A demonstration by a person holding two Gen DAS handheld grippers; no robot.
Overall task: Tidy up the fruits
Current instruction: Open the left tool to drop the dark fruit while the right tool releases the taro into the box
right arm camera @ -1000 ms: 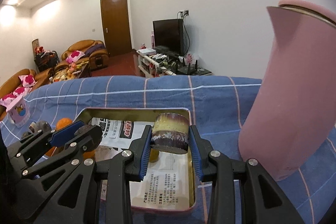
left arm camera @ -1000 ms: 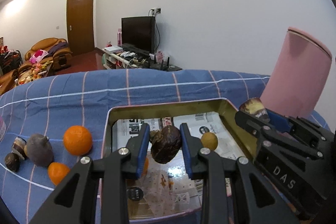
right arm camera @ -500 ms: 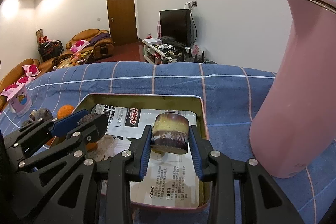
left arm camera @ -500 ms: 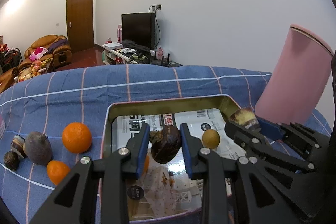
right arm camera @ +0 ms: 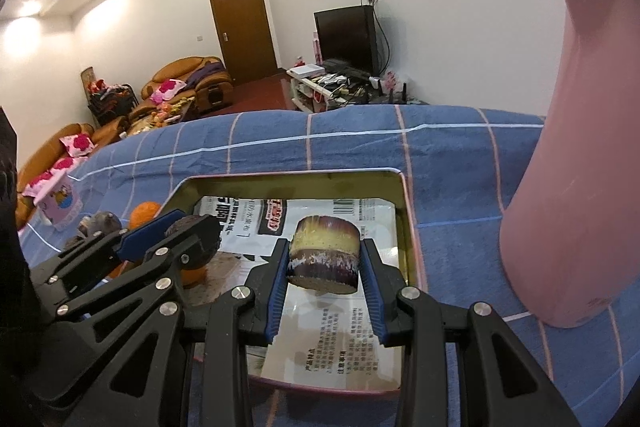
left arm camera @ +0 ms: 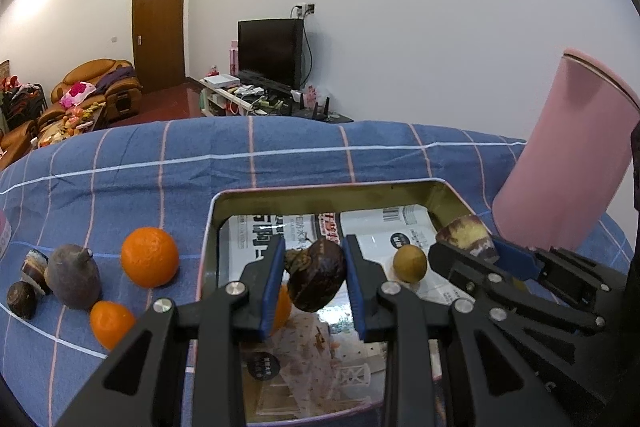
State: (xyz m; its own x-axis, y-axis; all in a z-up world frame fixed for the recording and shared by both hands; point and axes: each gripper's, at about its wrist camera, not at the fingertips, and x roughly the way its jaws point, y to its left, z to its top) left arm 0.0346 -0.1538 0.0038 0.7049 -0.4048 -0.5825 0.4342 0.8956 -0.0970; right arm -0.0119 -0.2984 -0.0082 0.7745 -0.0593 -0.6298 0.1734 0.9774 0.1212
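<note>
My left gripper (left arm camera: 315,281) is shut on a dark brown wrinkled fruit (left arm camera: 317,277), held over the gold metal tin (left arm camera: 328,193) lined with newspaper. My right gripper (right arm camera: 324,261) is shut on a short purple-and-yellow sugarcane piece (right arm camera: 324,254) above the right side of the same tin (right arm camera: 404,227). The cane piece (left arm camera: 466,237) also shows at the right of the left wrist view. In the tin lie a small yellow-brown fruit (left arm camera: 409,263) and an orange (left arm camera: 280,309) partly hidden behind the left finger.
Left of the tin on the blue checked cloth (left arm camera: 280,155) lie a large orange (left arm camera: 149,262), a small orange (left arm camera: 110,323), a grey pear-shaped fruit (left arm camera: 72,277) and two dark pieces (left arm camera: 22,299). A tall pink container (right arm camera: 576,155) stands close on the right.
The right gripper has tilted a little, so the cane piece sits further over the tin's lining. The left gripper holds its fruit in the same place.
</note>
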